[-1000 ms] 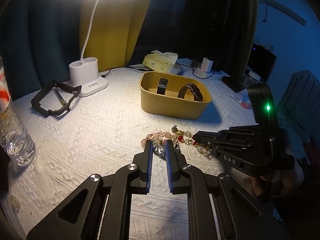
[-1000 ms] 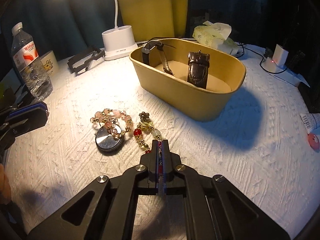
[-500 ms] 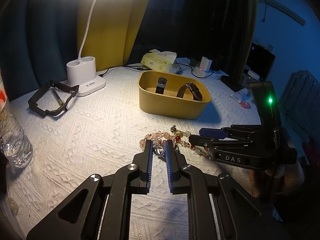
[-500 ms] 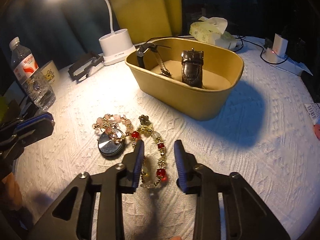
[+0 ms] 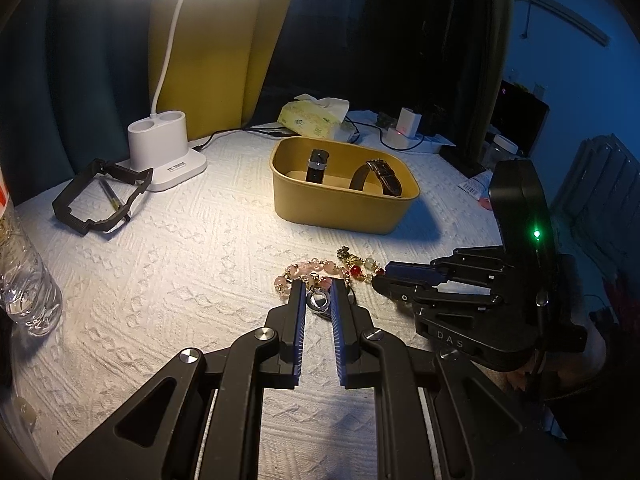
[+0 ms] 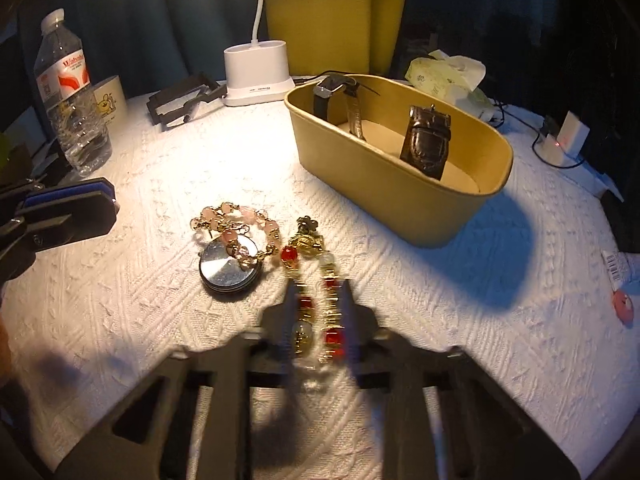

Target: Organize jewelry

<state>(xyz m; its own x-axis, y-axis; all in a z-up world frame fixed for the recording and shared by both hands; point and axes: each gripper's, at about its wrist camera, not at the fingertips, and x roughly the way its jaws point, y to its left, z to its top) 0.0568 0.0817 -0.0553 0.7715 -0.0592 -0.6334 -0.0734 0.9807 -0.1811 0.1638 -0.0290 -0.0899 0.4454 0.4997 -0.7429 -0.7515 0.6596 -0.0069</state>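
Observation:
A pink bead bracelet (image 6: 234, 222) lies on the white cloth over a round silver watch face (image 6: 229, 269). Beside it lies a red and gold bead bracelet (image 6: 320, 292). My right gripper (image 6: 318, 292) is open, its blurred jaws on either side of the red and gold bracelet. My left gripper (image 5: 317, 288) is open, its tips around the watch face (image 5: 319, 301) and the pink bracelet (image 5: 308, 270). A tan oval box (image 6: 404, 200) holds two strap watches (image 6: 426, 146). In the left wrist view the right gripper (image 5: 380, 280) sits by the red beads (image 5: 355, 270).
A white lamp base (image 5: 164, 148), a black frame with a pen (image 5: 100, 196) and a water bottle (image 6: 70, 100) stand at the left. A tissue pack (image 5: 316, 118), a charger (image 6: 568, 140) and cables lie behind the box (image 5: 340, 196).
The right gripper was shut on the red and gold bracelet, then opened and now straddles it, moving fast. The left gripper stayed open around the watch face.

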